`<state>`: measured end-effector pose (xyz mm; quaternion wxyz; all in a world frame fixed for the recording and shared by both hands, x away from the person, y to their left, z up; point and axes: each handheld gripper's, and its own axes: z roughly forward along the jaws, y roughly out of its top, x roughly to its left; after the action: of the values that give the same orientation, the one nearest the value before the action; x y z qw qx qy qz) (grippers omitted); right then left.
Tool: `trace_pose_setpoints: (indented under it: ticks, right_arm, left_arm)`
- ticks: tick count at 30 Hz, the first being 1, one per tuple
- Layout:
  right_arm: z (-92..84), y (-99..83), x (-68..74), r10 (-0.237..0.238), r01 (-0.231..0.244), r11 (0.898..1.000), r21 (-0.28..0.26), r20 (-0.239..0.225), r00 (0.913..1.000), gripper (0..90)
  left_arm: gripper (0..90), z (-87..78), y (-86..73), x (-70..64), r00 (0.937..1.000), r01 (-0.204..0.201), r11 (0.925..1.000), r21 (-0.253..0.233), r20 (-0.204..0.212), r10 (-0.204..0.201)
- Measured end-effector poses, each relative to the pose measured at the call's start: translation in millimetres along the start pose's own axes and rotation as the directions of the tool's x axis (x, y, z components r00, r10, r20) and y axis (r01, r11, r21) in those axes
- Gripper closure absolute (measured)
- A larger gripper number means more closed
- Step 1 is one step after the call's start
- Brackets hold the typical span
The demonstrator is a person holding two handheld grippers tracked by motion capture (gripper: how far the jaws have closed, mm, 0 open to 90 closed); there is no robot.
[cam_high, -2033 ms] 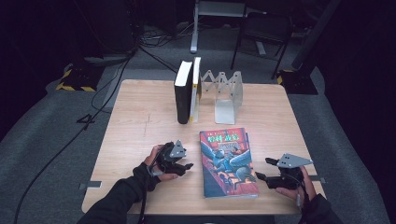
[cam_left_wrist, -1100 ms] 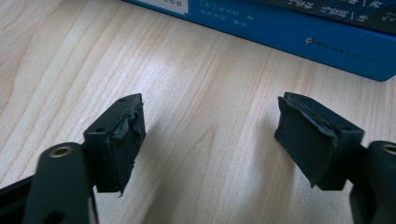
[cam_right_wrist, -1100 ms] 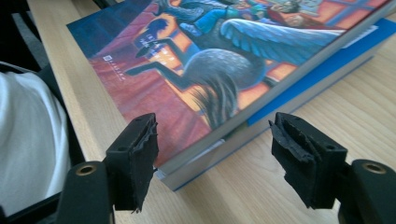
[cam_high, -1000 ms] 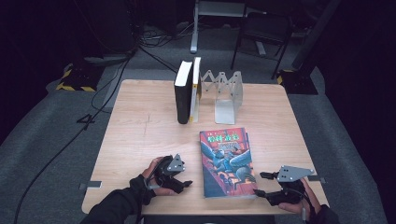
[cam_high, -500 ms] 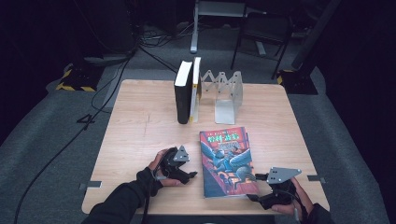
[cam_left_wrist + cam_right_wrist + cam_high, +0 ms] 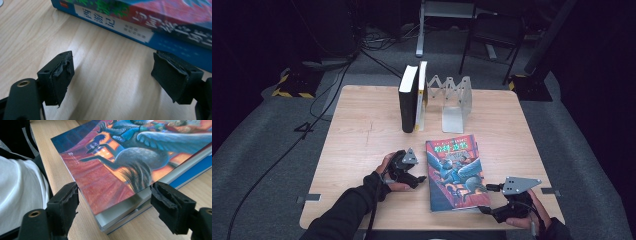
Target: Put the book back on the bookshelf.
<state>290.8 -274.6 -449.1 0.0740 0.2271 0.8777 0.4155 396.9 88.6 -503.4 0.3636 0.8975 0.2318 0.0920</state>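
A paperback book [image 6: 454, 170] with a colourful cover lies flat near the table's front edge. My left gripper [image 6: 421, 181] sits on the table at the book's left side. In the left gripper view my left gripper [image 6: 112, 80] is open, nothing between its pads, and the blue spine of the book [image 6: 140, 27] lies just ahead. My right gripper [image 6: 484, 199] is at the book's near right corner. In the right gripper view my right gripper [image 6: 113, 195] has just been opening. A corner of the book [image 6: 112, 172] pokes between the pads, which do not press on it.
Two upright books [image 6: 412, 97] stand at the back of the wooden table [image 6: 362, 130], beside a folding metal book rack [image 6: 456, 102]. A white shirt [image 6: 20, 192] is close on the left in the right gripper view. Cables and stands lie on the floor beyond.
My left gripper has slid right and a little away, closer to the book's spine. My right gripper has come left to the book's near corner and stayed there.
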Motion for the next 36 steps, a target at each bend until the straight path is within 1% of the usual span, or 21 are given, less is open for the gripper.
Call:
trace_pose_setpoints:
  ticks: [2, 3, 5, 7, 9, 11, 12, 14, 15, 16, 17, 18, 21, 23, 25, 27, 31, 32, 33, 34, 36]
  right_arm:
    - [-4.9, 0.9, -2.5, 0.014, -0.014, 1.000, -0.014, -0.008, 0.9999, 24.3]
    - [-6.8, 1.0, -3.5, 0.015, -0.015, 1.000, -0.020, -0.002, 0.9999, 25.9]
    - [-8.8, 1.2, -5.9, 0.024, -0.024, 0.999, -0.025, 0.015, 0.9996, 26.2]
    - [-11.2, 2.4, -9.9, 0.038, -0.038, 0.999, -0.034, 0.009, 0.9992, 27.7]
    - [-8.5, 5.9, -15.3, 0.062, -0.061, 0.998, -0.020, 0.043, 0.9972, 27.8]
    - [-1.2, 9.5, -20.4, 0.071, -0.072, 0.997, 0.005, 0.038, 0.9967, 27.3]
    - [3.7, 10.9, -22.7, 0.070, -0.072, 0.997, 0.026, 0.048, 0.9964, 26.7]
    - [12.7, 12.2, -28.0, 0.075, -0.078, 0.995, 0.059, 0.049, 0.9959, 26.5]
    - [18.5, 12.0, -31.9, 0.082, -0.086, 0.993, 0.081, 0.050, 0.9954, 23.7]
    - [20.8, 11.8, -35.1, 0.100, -0.103, 0.992, 0.078, 0.034, 0.9944, 23.3]
    - [20.8, 11.8, -35.1, 0.100, -0.103, 0.992, 0.078, 0.034, 0.9944, 23.3]
    - [22.8, 12.1, -37.4, 0.115, -0.117, 0.990, 0.079, 0.027, 0.9930, 22.1]
    - [27.7, 14.7, -42.8, 0.130, -0.130, 0.987, 0.096, -0.002, 0.9915, 20.4]
    - [31.2, 15.5, -46.5, 0.145, -0.142, 0.985, 0.103, -0.027, 0.9890, 19.2]
    - [35.2, 16.5, -50.1, 0.159, -0.154, 0.982, 0.110, -0.041, 0.9865, 15.2]
    - [37.6, 18.8, -51.6, 0.156, -0.149, 0.981, 0.123, -0.042, 0.9869, 14.2]
    - [35.9, 22.7, -45.1, 0.103, -0.102, 0.987, 0.128, -0.001, 0.9947, 14.8]
    - [35.9, 22.7, -45.1, 0.103, -0.102, 0.987, 0.128, -0.001, 0.9947, 14.8]
    - [34.9, 25.0, -40.5, 0.075, -0.077, 0.988, 0.133, 0.026, 0.9969, 15.4]
    - [34.9, 25.0, -40.5, 0.075, -0.077, 0.988, 0.133, 0.026, 0.9969, 15.4]
    - [34.2, 27.9, -35.2, 0.038, -0.045, 0.989, 0.141, 0.057, 0.9976, 15.8]
  left_arm:
    - [17.8, 2.9, 2.8, 2.3, 1.0000, 0.004, 1.0000, -0.002, 0.000, -0.004]
    - [17.8, 3.9, 4.1, 3.5, 1.0000, 0.003, 1.0000, -0.001, -0.002, -0.003]
    - [17.9, 6.1, 6.4, 5.5, 1.0000, 0.006, 1.0000, 0.000, -0.005, -0.006]
    - [18.1, 8.3, 8.4, 7.1, 0.9999, 0.014, 0.9999, -0.003, -0.007, -0.014]
    - [18.5, 9.4, 10.1, 8.3, 0.9998, 0.013, 0.9999, -0.003, -0.016, -0.013]
    - [19.3, 10.2, 10.8, 10.8, 0.9995, 0.027, 0.9996, -0.004, -0.016, -0.027]
    - [20.1, 10.3, 11.1, 11.3, 0.9994, 0.028, 0.9996, -0.007, -0.022, -0.028]
    - [21.7, 10.5, 11.6, 12.1, 0.9995, 0.022, 0.9997, -0.011, -0.022, -0.022]
    - [21.9, 10.7, 11.9, 12.9, 0.9995, 0.022, 0.9997, -0.011, -0.021, -0.022]
    - [21.9, 10.7, 11.9, 12.9, 0.9995, 0.022, 0.9997, -0.011, -0.021, -0.022]
    - [21.9, 11.1, 12.2, 13.6, 0.9993, 0.029, 0.9995, -0.011, -0.024, -0.029]
    - [22.0, 11.3, 12.6, 14.8, 0.9993, 0.031, 0.9995, -0.008, -0.020, -0.031]
    - [23.4, 12.2, 13.4, 17.0, 0.9993, 0.033, 0.9994, -0.012, -0.017, -0.033]
    - [23.4, 12.4, 13.8, 17.5, 0.9990, 0.036, 0.9993, -0.012, -0.026, -0.036]
    - [23.4, 12.6, 14.0, 17.5, 0.9989, 0.033, 0.9994, -0.014, -0.032, -0.034]
    - [23.4, 12.5, 14.0, 17.5, 0.9990, 0.030, 0.9994, -0.015, -0.034, -0.030]
    - [23.4, 12.4, 14.1, 17.6, 0.9990, 0.028, 0.9995, -0.014, -0.035, -0.028]
    - [23.4, 12.4, 14.1, 17.6, 0.9990, 0.028, 0.9995, -0.014, -0.035, -0.028]
    - [23.6, 12.3, 14.1, 17.4, 0.9990, 0.028, 0.9995, -0.013, -0.035, -0.029]
    - [23.8, 12.3, 14.1, 17.4, 0.9990, 0.028, 0.9995, -0.013, -0.035, -0.029]
    - [23.8, 12.3, 14.3, 17.3, 0.9990, 0.027, 0.9996, -0.012, -0.035, -0.027]
